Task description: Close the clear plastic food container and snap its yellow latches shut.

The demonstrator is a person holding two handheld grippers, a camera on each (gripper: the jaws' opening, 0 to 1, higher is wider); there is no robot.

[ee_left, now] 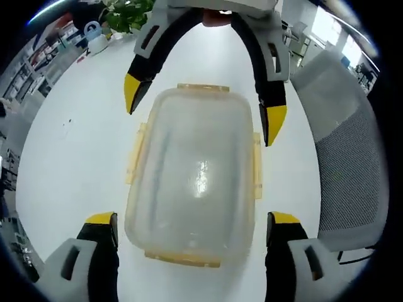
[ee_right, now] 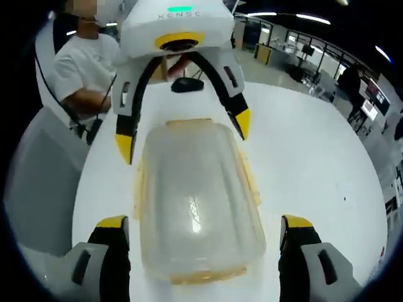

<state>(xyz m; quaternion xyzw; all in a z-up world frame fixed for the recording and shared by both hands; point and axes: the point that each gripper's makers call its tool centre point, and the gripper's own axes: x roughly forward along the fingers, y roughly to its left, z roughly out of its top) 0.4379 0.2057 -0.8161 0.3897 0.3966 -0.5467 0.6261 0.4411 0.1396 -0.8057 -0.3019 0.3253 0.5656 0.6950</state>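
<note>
You have one clear plastic food container (ee_left: 192, 182) on the white tabletop (ee_left: 82, 145), lid on, with four yellow latches (ee_left: 133, 154) — one per side — lying well in from the tabletop's edges. Your two claws face each other across it. Your left claw (ee_left: 192, 229) is spread wide, holding nothing, its tips flanking the container's near end. Your right claw (ee_right: 204, 233) is equally wide and empty, straddling the opposite end. One grey mesh chair (ee_left: 349, 170) stands just beside the tabletop's edge, and a potted plant (ee_left: 129, 14) sits near its far edge.
</note>
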